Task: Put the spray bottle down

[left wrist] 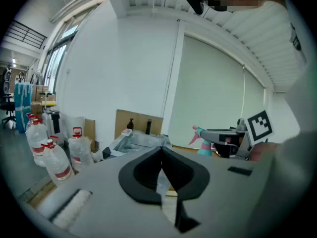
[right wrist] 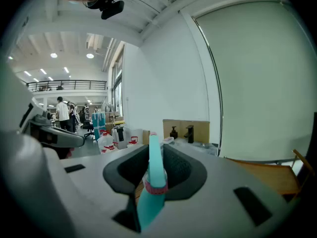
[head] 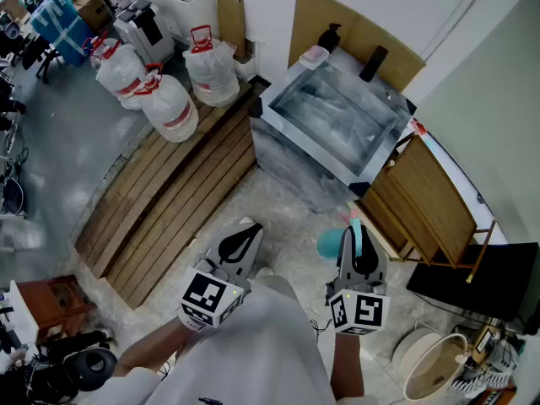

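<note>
Head view hides most of the spray bottle [head: 330, 244] behind the right gripper [head: 358, 236]; we see only its teal body and neck. Right gripper view shows the jaws clamped on the bottle's neck, carried above the floor near the sink [head: 278, 101]. Left gripper [head: 244, 236] jaws meet on nothing. We count four water jugs [head: 171, 110]. Both grippers point forward, side by side.

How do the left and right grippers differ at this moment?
Left gripper is shut and empty; right gripper is shut on the spray bottle. In the head view the left gripper angles rightward, the right gripper points straight ahead. Both are hand-held.
</note>
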The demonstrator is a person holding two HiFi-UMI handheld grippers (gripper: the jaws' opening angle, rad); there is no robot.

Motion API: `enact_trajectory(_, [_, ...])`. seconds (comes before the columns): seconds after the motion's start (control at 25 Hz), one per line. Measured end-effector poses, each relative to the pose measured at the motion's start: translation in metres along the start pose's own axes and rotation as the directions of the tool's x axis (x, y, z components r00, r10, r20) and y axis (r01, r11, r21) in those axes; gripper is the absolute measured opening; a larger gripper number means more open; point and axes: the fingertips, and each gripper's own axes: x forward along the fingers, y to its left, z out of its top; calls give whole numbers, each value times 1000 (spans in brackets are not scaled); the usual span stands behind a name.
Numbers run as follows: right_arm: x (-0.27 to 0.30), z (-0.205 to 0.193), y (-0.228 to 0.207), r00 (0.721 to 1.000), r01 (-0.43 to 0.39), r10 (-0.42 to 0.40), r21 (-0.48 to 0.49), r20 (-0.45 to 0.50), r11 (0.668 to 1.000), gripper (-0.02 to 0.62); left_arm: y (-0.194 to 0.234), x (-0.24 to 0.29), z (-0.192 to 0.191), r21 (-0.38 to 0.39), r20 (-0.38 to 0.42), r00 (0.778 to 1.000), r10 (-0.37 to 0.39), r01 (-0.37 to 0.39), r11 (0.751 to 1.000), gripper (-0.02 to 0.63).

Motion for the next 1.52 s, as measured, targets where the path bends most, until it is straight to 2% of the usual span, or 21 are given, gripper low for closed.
enact_trajectory(0.16, [-44, -14, 2, 998, 47, -42, 96, -55, 994, 81, -30, -16, 4, -34, -31, 999, -32, 31, 999, 5])
enact_trajectory(0.48, [-76, -6, 15, 993, 115, -114, 89, -15, 989, 81, -57, -33, 4, 27, -15, 989, -146, 146, 989, 5])
enact_trajectory(0.68, [-96, -5, 9, 985, 170, -172, 146, -2, 975, 81, -62, -42, 7, 41, -6, 987, -160, 160, 986, 5])
enact_trajectory(0.8, [-101, -6, 9, 986, 166, -169, 157, 2, 973, 81, -65, -46, 7, 42, -1, 988, -152, 152, 988, 5])
enact_trajectory(0.96, [-105, -10, 9, 989, 148, -149, 124, 2, 981, 81, -78, -47, -1, 47, 0, 988, -153, 153, 987, 5])
enact_trajectory(1.2, [-108, -15, 2, 990, 142, -143, 149, -3, 979, 81, -95, -42, -6, 49, -12, 985, -173, 174, 984, 5])
enact_trajectory(1.52, [-75, -6, -24, 988, 153, -155, 149, -2, 977, 81, -79, 3, 6, 53, -9, 983, -184, 184, 981, 5])
